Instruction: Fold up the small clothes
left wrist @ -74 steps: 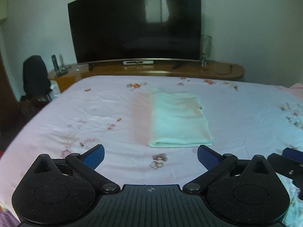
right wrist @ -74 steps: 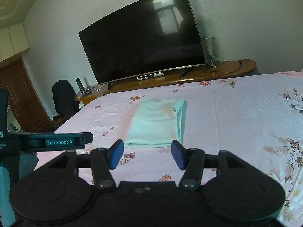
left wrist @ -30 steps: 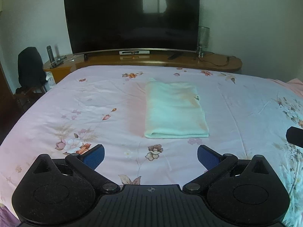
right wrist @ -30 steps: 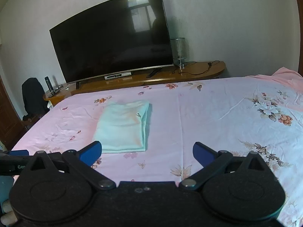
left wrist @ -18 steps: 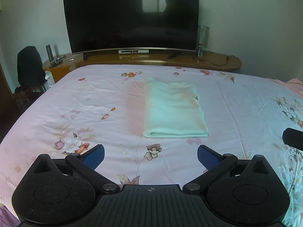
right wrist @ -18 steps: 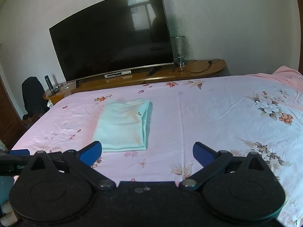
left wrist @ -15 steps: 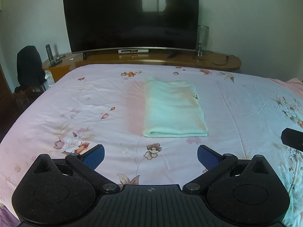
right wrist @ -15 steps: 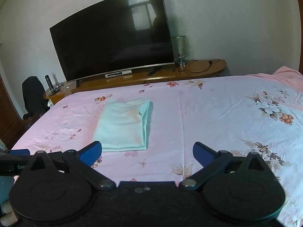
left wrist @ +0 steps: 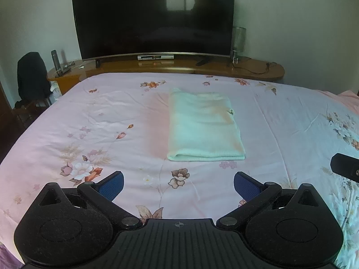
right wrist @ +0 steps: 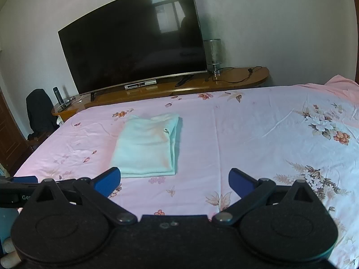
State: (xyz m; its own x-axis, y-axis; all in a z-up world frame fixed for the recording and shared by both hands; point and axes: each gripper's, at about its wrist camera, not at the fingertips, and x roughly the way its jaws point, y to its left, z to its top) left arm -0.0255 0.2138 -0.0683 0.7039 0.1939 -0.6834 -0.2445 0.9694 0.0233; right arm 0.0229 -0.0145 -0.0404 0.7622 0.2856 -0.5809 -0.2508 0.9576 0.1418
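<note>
Lying folded mid-bed: pale mint-green cloth rectangle (left wrist: pixel 205 126) on pink floral bedsheet (left wrist: pixel 89 116) | left hand-held gripper (left wrist: pixel 178 185), right hand-held gripper (right wrist: pixel 174 181): both spread wide, empty, short of it | beyond: large black curved television (left wrist: pixel 154 18) on long wooden bench (left wrist: pixel 251 67)

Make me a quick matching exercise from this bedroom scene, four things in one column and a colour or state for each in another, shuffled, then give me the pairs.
Things:
1. folded cloth
2. bed sheet
3. television
4. left gripper

States:
A. black screen, switched off
B. open, holding nothing
C. pale mint green, lying flat
D. pink with flower print

Pairs: 1-C, 2-D, 3-A, 4-B
</note>
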